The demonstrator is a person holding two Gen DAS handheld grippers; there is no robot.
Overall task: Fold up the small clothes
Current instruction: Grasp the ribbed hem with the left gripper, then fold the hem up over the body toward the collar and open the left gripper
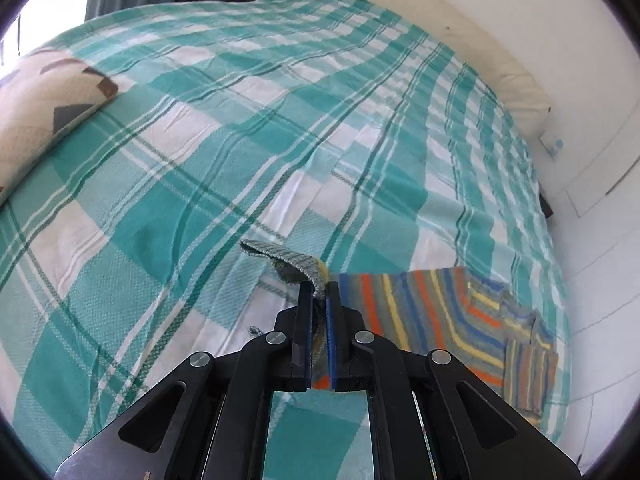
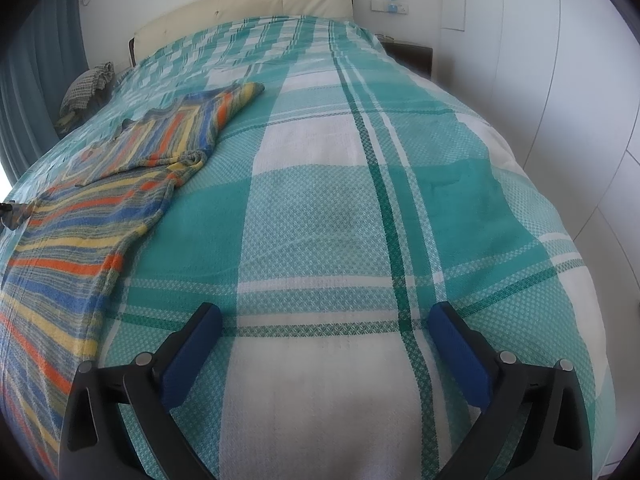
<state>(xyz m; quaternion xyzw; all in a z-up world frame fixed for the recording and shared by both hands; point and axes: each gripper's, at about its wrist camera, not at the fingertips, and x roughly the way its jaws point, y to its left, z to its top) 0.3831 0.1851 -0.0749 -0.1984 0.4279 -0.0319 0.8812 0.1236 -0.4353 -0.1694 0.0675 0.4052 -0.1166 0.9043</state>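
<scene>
The left tongs (image 1: 319,290) pinched the sweater (image 1: 440,312) hem; the right tongs (image 2: 326,344) stood spread over the bed (image 2: 320,220). Best carry the hem across evenly, edges aligned.

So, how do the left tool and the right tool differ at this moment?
The left tool is shut, while the right tool stands wide open. The left tool pinches an edge of the striped sweater; the right tool holds nothing and has only the checked bedspread between its fingers. Both have black frames with blue pads and point down toward the bed.
</scene>
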